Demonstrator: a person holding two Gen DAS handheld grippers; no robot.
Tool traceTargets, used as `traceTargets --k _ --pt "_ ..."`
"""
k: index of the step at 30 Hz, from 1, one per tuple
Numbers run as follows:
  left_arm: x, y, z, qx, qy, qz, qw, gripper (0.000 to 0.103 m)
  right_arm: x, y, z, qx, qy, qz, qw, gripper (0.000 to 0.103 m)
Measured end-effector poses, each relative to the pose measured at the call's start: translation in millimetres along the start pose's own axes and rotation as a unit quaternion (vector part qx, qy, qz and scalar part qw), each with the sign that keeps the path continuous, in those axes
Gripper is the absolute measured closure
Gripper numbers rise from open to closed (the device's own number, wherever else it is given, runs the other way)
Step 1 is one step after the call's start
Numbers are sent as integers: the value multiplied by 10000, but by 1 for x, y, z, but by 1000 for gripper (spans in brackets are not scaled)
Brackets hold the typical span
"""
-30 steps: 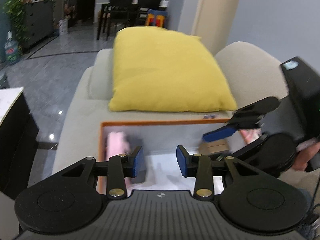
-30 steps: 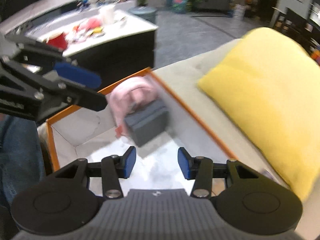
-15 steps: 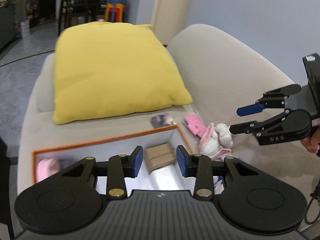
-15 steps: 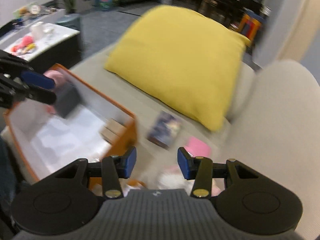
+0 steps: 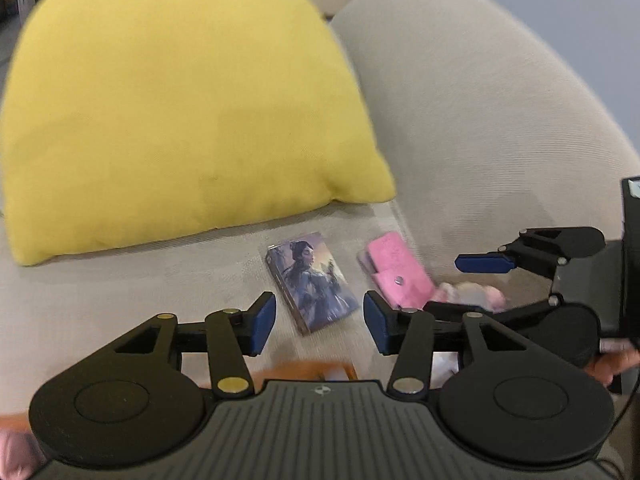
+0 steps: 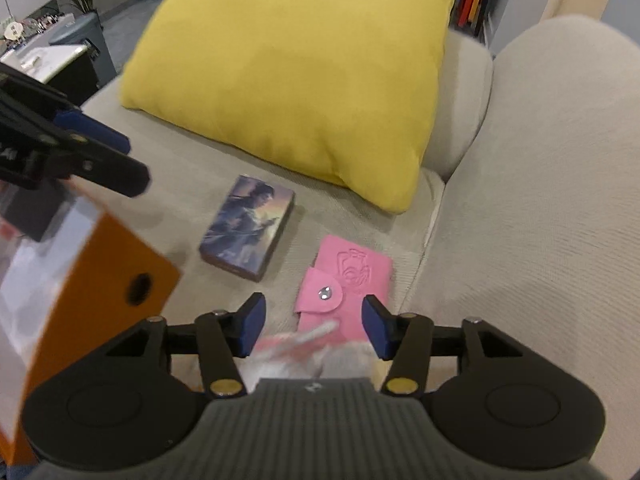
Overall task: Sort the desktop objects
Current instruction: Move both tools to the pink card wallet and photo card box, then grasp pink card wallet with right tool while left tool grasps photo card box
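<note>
A picture-printed card box (image 5: 316,282) lies flat on the beige sofa seat, just ahead of my open, empty left gripper (image 5: 319,322). It also shows in the right wrist view (image 6: 249,227). A pink snap wallet (image 6: 347,282) lies to its right, ahead of my open, empty right gripper (image 6: 313,326). It also shows in the left wrist view (image 5: 396,270). A pink and white plush toy (image 6: 308,354) sits blurred right under the right gripper's jaws. The orange storage box (image 6: 108,280) stands at the left.
A big yellow pillow (image 5: 180,100) leans on the sofa behind the objects. The sofa backrest (image 6: 540,200) rises at the right. The right gripper (image 5: 480,284) shows in the left wrist view. A counter with clutter (image 6: 44,56) stands far left.
Both grippers have swung right, away from the orange box's inside toward the sofa seat. The card box, wallet and plush toy are now close ahead. Both jaws stayed open.
</note>
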State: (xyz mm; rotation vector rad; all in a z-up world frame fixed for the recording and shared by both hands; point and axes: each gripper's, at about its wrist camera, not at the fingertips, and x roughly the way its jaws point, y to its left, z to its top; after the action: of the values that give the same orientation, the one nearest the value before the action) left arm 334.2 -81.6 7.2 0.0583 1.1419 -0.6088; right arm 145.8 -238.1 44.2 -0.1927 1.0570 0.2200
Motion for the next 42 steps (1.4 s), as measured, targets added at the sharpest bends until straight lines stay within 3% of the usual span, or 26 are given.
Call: traceTargets --k 8,12,16,22,27,32,36,42 --pt "86 30 34 -395 999 -146 9941 43 60 -6 25 84 611 -87 9981 43" --pt "106 35 36 -325 1221 -84 9920 43 76 -9 23 249 847 -101 9960 43" --pt "121 37 38 -359 1642 -261 9854 44 85 -10 16 197 941 -271 9950 32" --pt "134 29 43 -348 1918 -267 9805 39 89 -8 13 146 955 -360 9947 32" --pt "135 25 41 -348 1885 -175 9813 40 89 -9 10 167 926 -351 9949 31" --pt "123 20 38 -286 1564 -78 9872 58 84 -12 11 331 966 -345 9942 39" --pt "111 7 37 -45 1365 86 9906 76 76 -15 15 412 979 -292 9939 53" --pt "94 -11 34 296 1024 120 9942 88 58 -35 25 1016 874 -24 9910 66"
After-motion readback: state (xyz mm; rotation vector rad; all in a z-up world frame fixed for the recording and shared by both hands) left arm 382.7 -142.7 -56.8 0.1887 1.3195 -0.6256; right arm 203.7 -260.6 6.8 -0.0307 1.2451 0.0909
